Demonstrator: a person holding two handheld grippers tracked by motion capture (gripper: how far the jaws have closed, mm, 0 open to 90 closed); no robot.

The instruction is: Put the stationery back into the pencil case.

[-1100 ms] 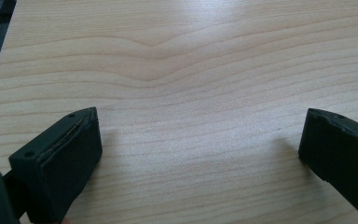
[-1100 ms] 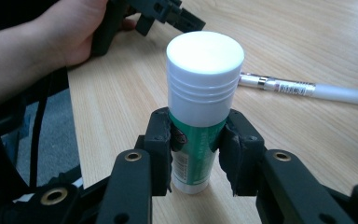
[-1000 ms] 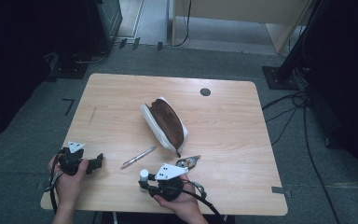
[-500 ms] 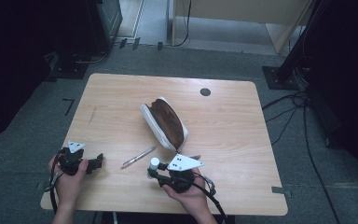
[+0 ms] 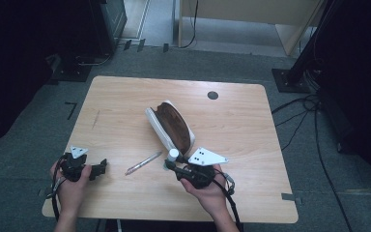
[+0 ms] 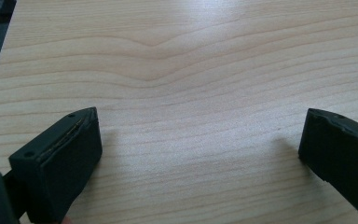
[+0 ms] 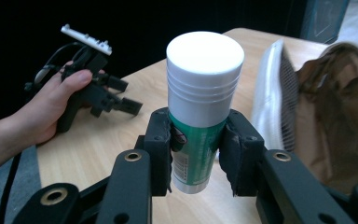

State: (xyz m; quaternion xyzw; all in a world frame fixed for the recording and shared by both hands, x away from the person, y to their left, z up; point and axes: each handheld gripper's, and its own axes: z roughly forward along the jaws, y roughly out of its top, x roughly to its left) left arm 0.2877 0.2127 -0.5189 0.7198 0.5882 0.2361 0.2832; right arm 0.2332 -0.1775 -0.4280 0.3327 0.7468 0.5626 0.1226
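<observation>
The wooden table [image 5: 125, 121] carries an open white pencil case [image 5: 170, 126] with a brown lining at its centre. The right gripper [image 7: 198, 154], now nearer that case than a second ago, clamps a green glue stick [image 7: 200, 112] with a white cap; its label print is unreadable. The left gripper [image 6: 200, 154] rests wide apart near the left edge, unmoved. A pen [image 5: 143, 163] lies between them.

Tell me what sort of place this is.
Probably a lab or studio set up for recording, not a home. A bare wooden table stands on grey carpet tiles, black stand bases and loose cables lie around it, and a person works hand-held grippers, the right gripper holding a glue stick.
</observation>
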